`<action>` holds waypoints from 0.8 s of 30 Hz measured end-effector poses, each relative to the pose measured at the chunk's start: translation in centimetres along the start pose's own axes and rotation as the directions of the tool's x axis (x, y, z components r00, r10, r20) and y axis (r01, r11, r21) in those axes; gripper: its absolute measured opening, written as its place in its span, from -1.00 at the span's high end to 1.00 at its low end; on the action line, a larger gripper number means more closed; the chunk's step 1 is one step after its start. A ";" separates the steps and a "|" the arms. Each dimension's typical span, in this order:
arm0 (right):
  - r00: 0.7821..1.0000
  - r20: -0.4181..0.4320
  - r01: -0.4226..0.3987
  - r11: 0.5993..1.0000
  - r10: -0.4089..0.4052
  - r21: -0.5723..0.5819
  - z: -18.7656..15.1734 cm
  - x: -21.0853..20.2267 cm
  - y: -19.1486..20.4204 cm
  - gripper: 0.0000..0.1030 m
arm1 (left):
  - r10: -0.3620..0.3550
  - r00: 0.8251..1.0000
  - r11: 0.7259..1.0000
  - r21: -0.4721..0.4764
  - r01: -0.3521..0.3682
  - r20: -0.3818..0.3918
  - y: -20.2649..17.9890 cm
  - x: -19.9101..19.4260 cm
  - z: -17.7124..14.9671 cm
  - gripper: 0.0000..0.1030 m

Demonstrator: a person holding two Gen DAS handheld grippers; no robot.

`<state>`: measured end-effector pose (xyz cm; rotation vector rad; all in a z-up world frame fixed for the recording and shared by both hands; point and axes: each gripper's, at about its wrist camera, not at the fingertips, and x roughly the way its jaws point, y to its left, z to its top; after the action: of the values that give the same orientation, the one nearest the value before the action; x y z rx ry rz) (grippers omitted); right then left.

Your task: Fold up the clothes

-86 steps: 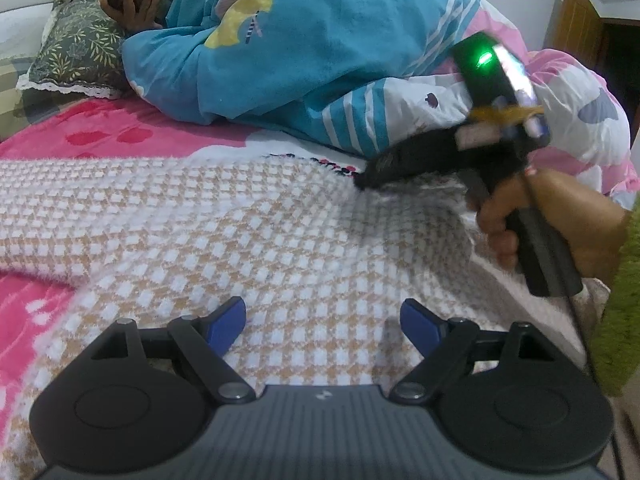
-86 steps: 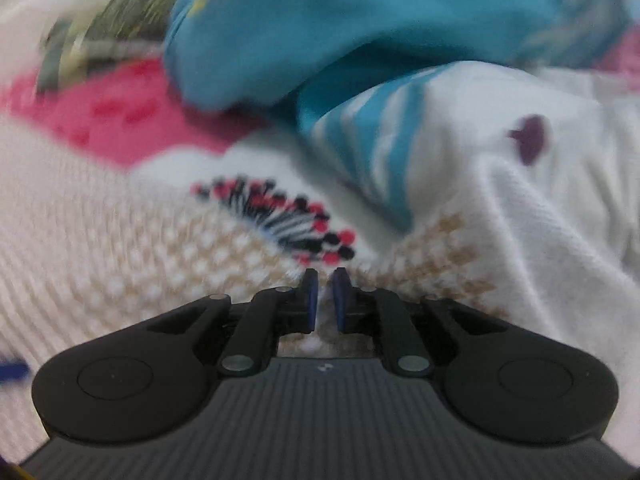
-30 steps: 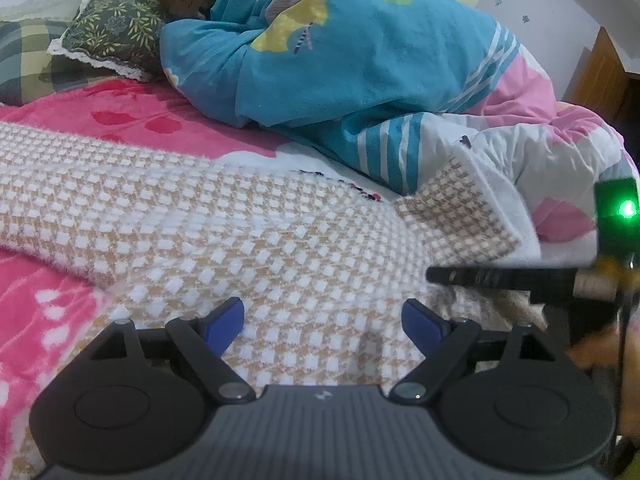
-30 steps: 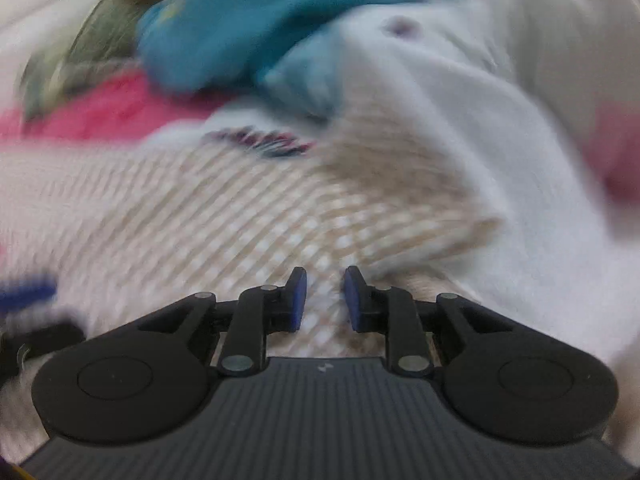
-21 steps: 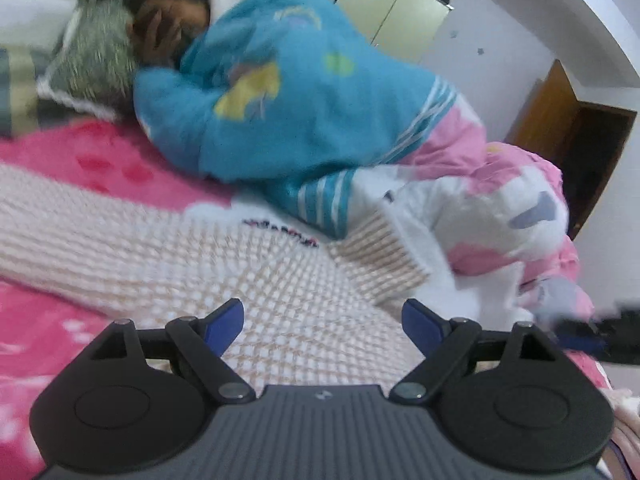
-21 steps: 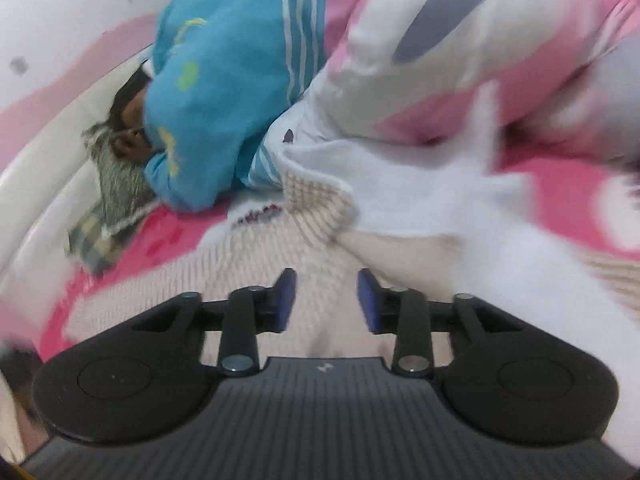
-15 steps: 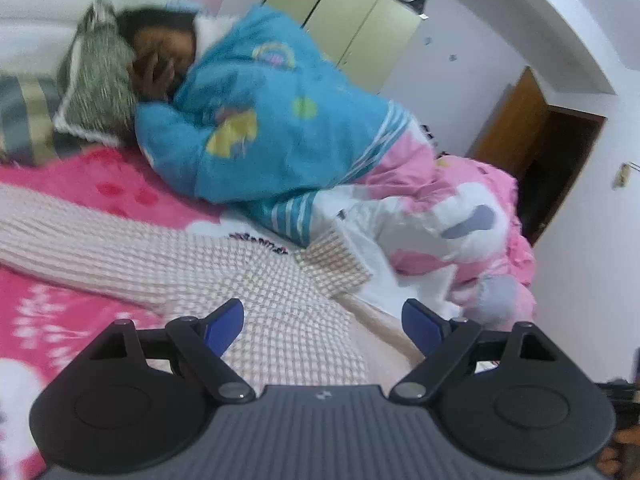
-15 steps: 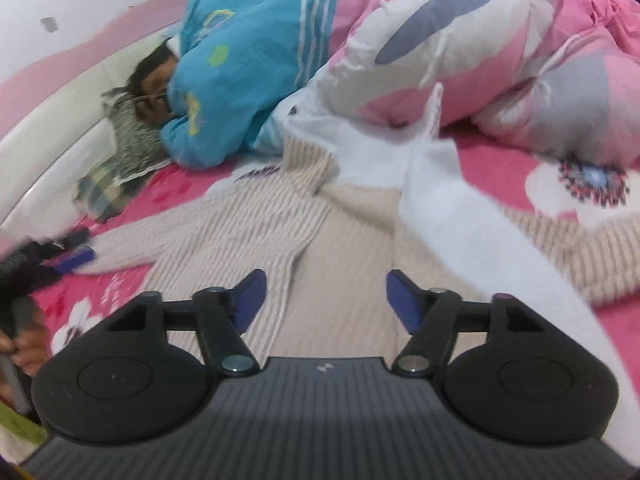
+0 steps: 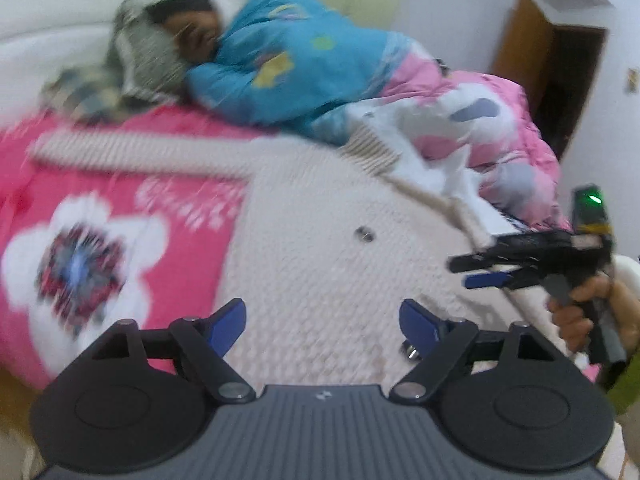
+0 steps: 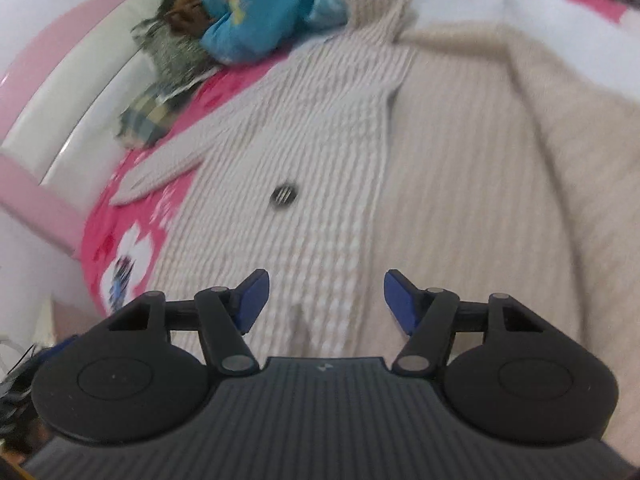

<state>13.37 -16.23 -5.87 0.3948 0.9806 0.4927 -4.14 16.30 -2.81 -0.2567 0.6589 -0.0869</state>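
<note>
Bed [image 9: 120, 184]: pink floral cover.
On it: beige knit cardigan [image 10: 320, 168] spread flat; person in blue [image 9: 280, 68] lying on pillows [image 9: 136, 60]; pink-white quilt [image 9: 480, 120].

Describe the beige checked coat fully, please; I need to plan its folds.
The beige checked coat lies spread flat on the pink floral bedspread, front open so the plainer beige lining shows. It looks like soft woven wool in a small tan-and-white check. One dark button sits on the front panel. A sleeve stretches out toward the pillow. Its collar end lies close to the sleeping child's blue top. Neither gripper touches it.
</note>
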 end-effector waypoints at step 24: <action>0.999 -0.028 -0.046 0.995 0.044 -0.084 -12.1 -2.6 3.0 0.88 | -0.014 0.985 0.994 -0.111 -0.005 -0.172 6.8 4.6 -4.5 0.62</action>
<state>1.12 -14.06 -8.55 0.3356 0.9746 0.5794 -3.29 21.14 -10.74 -0.3611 0.8372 -0.0770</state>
